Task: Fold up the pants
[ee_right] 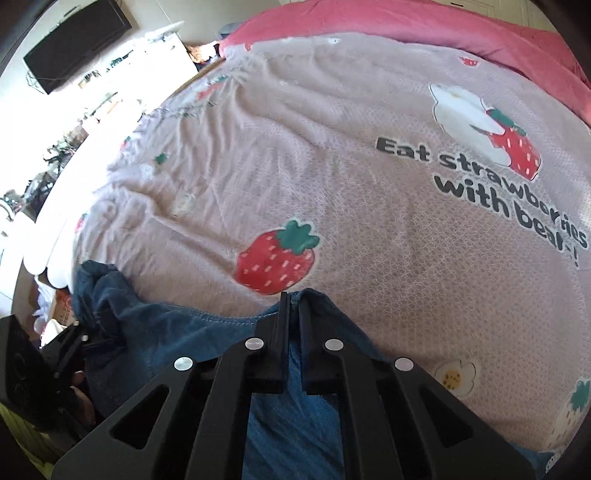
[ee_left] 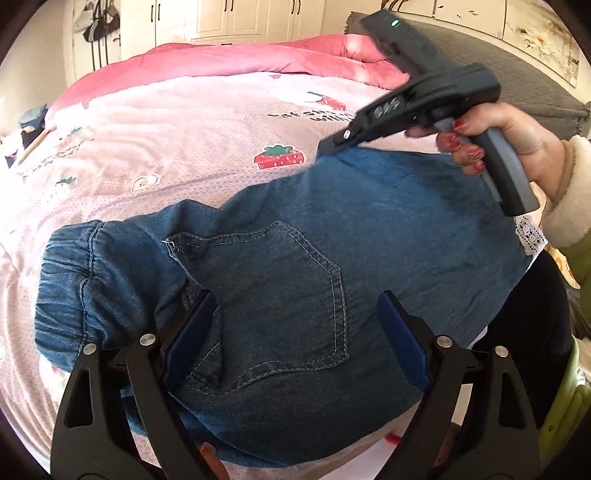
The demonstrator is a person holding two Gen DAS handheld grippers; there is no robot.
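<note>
Between the wide-spread fingers of the left gripper (ee_left: 297, 317) lies the seat of the denim pants (ee_left: 295, 266), with a stitched back pocket (ee_left: 291, 295) directly between the two blue pads; neither pad presses on the cloth, and the jaws stand wide apart with nothing clamped. Just beyond the left finger, the elastic waistband (ee_left: 70, 291) bunches in gathers. The pants lie flat on the bed, running away from the fingers toward the upper right.

In the right wrist view, the right gripper (ee_right: 293, 299) has its fingers drawn together, pinching an edge of the denim right at the tips; a small peak of blue cloth rises around them, and more denim passes beneath the fingers. To the left of these fingers a hemmed edge (ee_right: 221, 318) of the fabric curves away toward a crumpled heap of denim.

From the left wrist view, beyond the pocket, the same right gripper meets the far edge of the pants, held by a hand (ee_left: 517, 147) in a pale fleecy cuff.

Farther past both sets of fingertips spreads the pink bedsheet (ee_right: 332, 184), printed with a strawberry (ee_right: 275, 256) and dark lettering (ee_right: 480, 192). Behind that lies a deeper pink quilt (ee_left: 229, 61), and farthest off stand white cupboards (ee_left: 229, 18).
</note>
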